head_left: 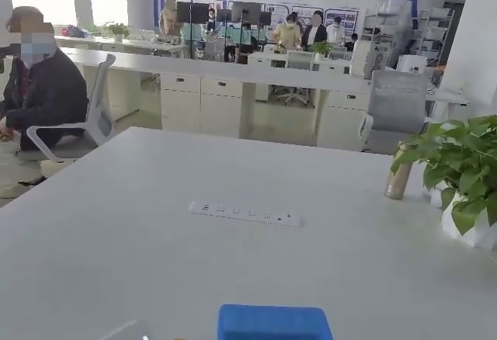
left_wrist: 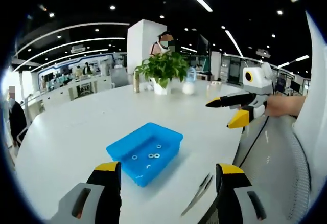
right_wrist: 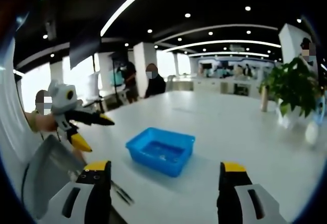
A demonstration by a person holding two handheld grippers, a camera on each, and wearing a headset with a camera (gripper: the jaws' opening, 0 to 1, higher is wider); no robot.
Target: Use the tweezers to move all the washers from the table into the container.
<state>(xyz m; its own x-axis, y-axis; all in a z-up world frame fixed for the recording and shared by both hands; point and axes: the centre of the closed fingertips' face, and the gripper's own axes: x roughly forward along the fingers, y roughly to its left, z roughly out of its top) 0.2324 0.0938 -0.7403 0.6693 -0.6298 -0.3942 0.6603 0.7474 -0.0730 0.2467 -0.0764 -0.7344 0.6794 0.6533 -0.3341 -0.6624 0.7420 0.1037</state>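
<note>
An open office with ceiling light strips, rows of white desks and several people surrounds a wide white tabletop [head_left: 155, 262]. The left gripper [left_wrist: 169, 168] and the right gripper [right_wrist: 165, 166] hang over it, both with jaws spread wide and holding nothing. A potted plant [left_wrist: 162, 70] stands far beyond the left jaws. The blue container [left_wrist: 163, 165] sits just ahead of them, centred between them, and likewise ahead of the right jaws. A power strip [head_left: 245, 214] lies mid-tabletop. The tweezers [left_wrist: 199, 193] lie on the tabletop just inside the jaw at the right of the left gripper view. Several washers [left_wrist: 152, 156] lie inside the container.
</note>
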